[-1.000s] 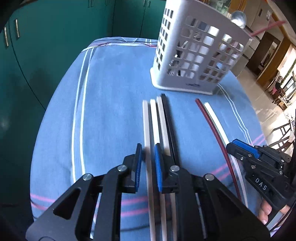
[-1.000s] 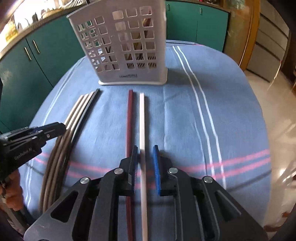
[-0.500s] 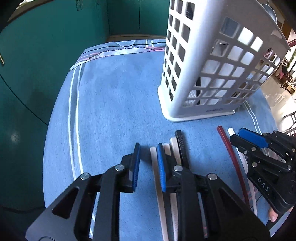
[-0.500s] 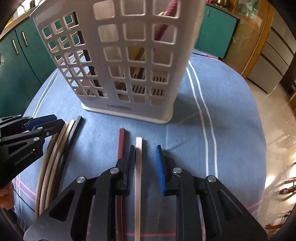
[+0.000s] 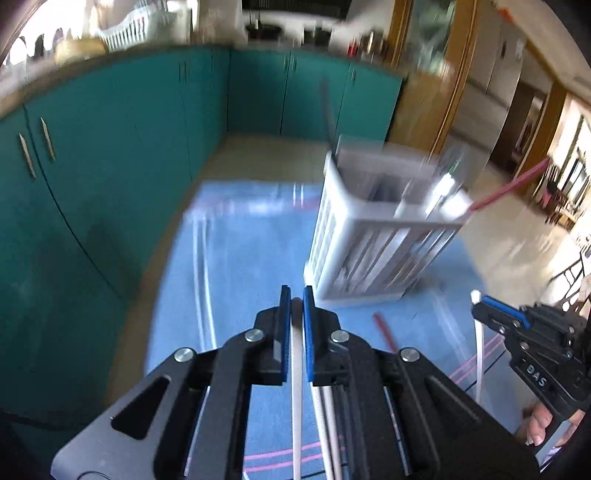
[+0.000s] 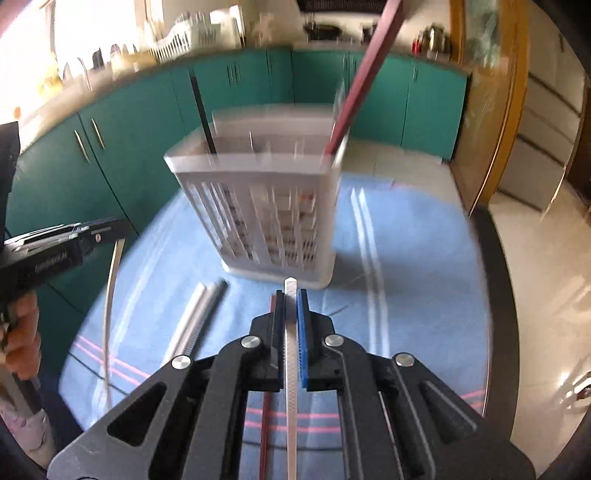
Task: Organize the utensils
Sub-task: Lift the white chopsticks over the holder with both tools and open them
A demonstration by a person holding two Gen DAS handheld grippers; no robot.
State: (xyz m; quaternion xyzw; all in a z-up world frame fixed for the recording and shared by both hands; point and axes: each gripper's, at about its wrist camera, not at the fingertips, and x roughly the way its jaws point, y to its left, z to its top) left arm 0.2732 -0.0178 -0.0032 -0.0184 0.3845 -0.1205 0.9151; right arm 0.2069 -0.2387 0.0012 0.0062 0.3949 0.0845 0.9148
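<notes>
Fingers of the left gripper (image 5: pixel 293 295) have just closed on a pale chopstick (image 5: pixel 296 387); those of the right gripper (image 6: pixel 291 295) have just closed on a white chopstick (image 6: pixel 290 354). Each stick is clamped near its far tip, evidently for carrying tip-first to the white basket (image 6: pixel 258 206), upright just ahead. Remaining sticks (image 6: pixel 199 314) lie on the blue-clothed surface (image 6: pixel 406 258).

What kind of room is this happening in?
Most likely a home kitchen or dining area. Teal cabinets run under a counter that carries a white dish rack, and a white utensil caddy stands on a table with a blue striped cloth.
</notes>
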